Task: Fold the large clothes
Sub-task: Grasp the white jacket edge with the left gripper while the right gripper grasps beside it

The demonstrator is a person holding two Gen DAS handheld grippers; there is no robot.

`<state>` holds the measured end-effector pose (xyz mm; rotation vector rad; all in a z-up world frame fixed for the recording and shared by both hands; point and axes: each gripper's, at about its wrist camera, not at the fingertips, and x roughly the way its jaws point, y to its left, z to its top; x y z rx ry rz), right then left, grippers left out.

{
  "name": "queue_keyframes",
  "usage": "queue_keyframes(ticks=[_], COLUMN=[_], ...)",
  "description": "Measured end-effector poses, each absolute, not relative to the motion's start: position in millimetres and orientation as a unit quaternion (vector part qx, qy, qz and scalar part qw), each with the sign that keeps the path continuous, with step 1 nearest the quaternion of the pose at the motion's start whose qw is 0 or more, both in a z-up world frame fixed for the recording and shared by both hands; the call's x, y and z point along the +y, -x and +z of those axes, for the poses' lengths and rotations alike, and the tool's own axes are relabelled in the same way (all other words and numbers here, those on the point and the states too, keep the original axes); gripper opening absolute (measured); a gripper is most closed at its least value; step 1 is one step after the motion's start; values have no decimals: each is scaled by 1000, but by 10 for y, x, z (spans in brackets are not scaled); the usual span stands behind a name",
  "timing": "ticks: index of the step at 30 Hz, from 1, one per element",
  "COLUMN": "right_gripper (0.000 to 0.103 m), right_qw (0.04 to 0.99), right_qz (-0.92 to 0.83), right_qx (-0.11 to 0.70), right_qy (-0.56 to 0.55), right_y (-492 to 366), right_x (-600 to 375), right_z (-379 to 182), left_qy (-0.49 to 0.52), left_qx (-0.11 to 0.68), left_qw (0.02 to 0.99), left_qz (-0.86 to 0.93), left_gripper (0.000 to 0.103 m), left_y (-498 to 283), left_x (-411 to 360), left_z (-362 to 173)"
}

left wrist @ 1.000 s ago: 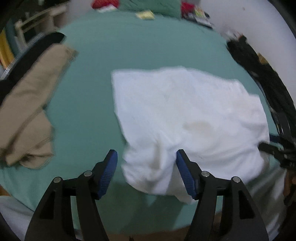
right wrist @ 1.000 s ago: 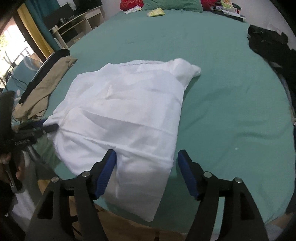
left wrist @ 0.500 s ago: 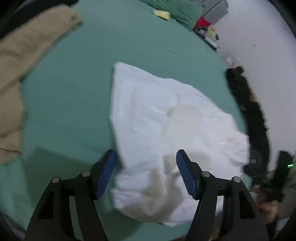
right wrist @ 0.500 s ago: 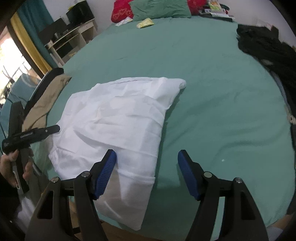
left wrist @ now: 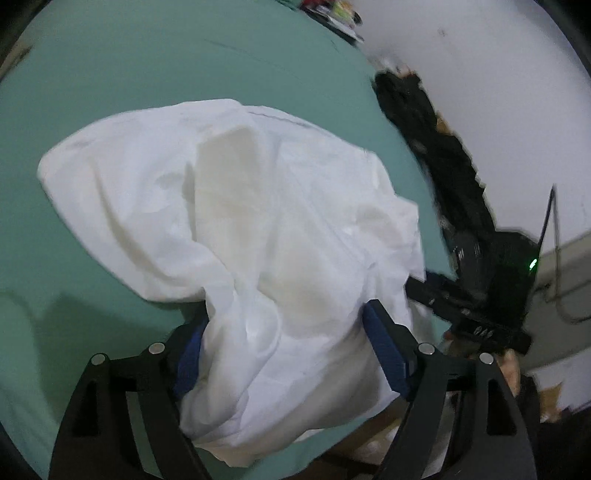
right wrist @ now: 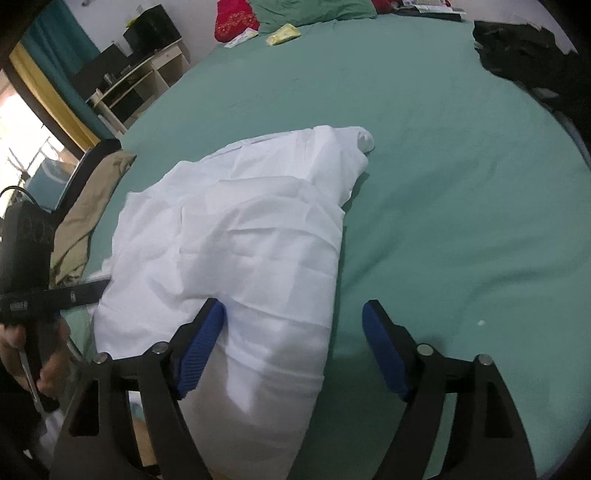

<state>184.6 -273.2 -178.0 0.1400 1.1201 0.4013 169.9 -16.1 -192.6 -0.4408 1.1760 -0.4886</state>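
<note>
- One white cloth point(right wrist: 240, 240) lies on the bed point(right wrist: 443, 166). It is soft, thin and full of wrinkles, and it is bunched into a puffy heap near the bed's front edge. Its far corner is rolled into a small knob.
- The bed has a smooth green sheet, flat and wide.
- The left gripper point(left wrist: 291, 343) has two black arms with blue ribbed pads point(left wrist: 384, 354). Its jaws are opening, and a thick bulge of the white cloth sits between them and spills over the left pad. It is blurry there, so nobody can tell if the pads press the cloth.
- The right gripper point(right wrist: 291, 347) looks the same. Its jaws are opening too. The cloth's near edge lies between them beside the left pad, and the right pad stands over bare green sheet, so it is let go.
- A hand point(right wrist: 22, 350) holds the left gripper's black handle at the left of the right view.
- One tan cloth point(right wrist: 88, 206) lies folded at the bed's left edge, apart from the white one.
- One pile of black clothes point(right wrist: 524, 55) sits at the far right side.
- One green pillow point(right wrist: 314, 9), one red cloth point(right wrist: 236, 18) and one small yellow thing point(right wrist: 284, 34) lie at the head.
- A shelf point(right wrist: 129, 81) stands beside the bed.
</note>
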Motion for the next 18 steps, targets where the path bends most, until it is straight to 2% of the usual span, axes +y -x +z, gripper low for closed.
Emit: queue_keyframes(ticks=[6,10,18], right_gripper=[78,78,78], right_qw=[823,820,821], right_qz=[198,199,206], right_qx=[528,528,524], right_qy=[-76,-91,-99], right_y=[-1818,-1819,-1822], right_x=[-2769,-2780,-2784], right_z=[-1779,-1810,-1851], left_qy=[207,237,229], left_qx=[510,532,532], left_qw=[808,786,776], left_qz=[-209,-209,-252], left_gripper=[81,85,85], left_y=[-1715,-1774,-1758], left_x=[-69,-29,-249], left_z=[-1784,-1966,-1962])
